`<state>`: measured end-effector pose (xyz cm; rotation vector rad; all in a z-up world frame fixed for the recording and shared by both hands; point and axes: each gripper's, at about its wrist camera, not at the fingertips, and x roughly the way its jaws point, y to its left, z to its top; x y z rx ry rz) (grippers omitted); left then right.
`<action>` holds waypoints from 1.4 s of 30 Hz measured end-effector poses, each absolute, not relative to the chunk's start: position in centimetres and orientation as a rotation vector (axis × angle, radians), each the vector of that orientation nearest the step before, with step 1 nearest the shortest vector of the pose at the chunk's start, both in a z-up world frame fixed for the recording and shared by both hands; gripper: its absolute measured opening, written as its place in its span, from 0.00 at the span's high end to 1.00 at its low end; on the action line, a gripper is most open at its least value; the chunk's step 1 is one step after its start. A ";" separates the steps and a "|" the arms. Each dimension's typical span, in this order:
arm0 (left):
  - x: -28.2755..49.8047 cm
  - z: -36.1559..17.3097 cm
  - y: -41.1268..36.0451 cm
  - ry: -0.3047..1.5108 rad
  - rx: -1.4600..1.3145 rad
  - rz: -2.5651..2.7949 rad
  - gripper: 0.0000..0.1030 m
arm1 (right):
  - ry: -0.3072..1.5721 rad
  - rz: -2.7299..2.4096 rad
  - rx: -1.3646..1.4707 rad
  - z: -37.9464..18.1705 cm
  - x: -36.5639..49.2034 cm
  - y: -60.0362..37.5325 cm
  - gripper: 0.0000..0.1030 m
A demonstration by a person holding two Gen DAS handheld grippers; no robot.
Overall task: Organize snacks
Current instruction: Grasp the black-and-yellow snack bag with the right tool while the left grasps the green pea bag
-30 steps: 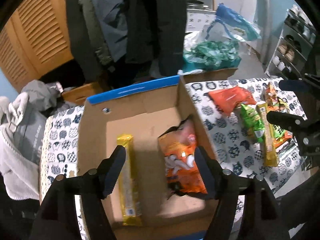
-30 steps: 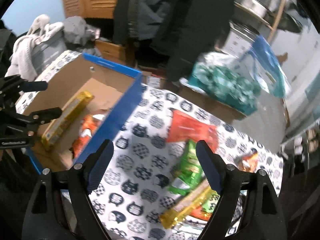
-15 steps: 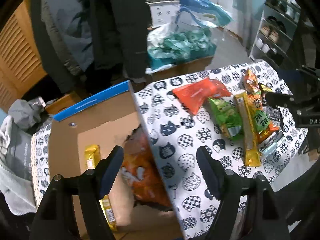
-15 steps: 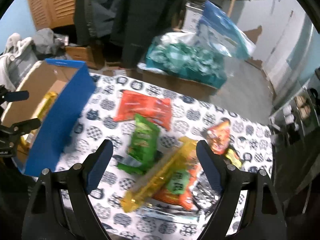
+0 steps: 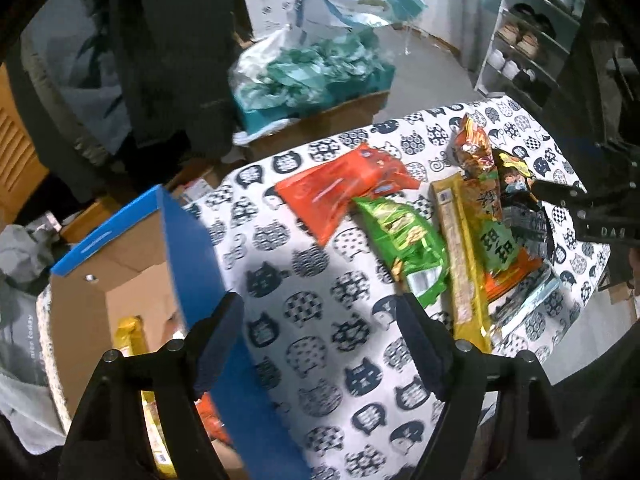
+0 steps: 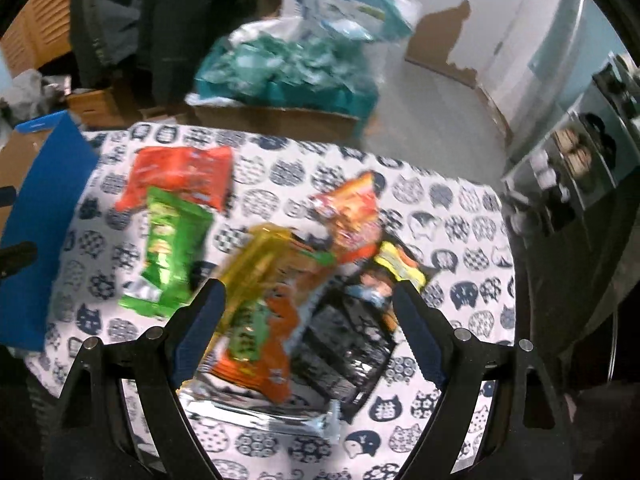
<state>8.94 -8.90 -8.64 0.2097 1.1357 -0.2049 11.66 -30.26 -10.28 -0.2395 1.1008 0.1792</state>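
Right gripper (image 6: 308, 316), jaws wide and empty, hangs over the snack pile (image 6: 304, 304) on the cloth (image 6: 280, 168). Left gripper (image 5: 320, 332), jaws opening and empty, sits beside the box (image 5: 192, 240). Good practice: single out one packet, then close squarely across it.
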 end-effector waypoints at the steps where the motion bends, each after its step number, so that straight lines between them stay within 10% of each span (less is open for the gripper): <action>1: 9.4 -8.9 -9.3 1.141 0.202 -0.207 0.22 | 1.106 0.173 -0.239 -10.5 11.7 -30.7 0.18; 42: 18.7 -21.6 -17.3 1.421 0.067 -0.266 0.21 | 1.391 0.026 0.009 -22.9 20.4 -39.7 0.23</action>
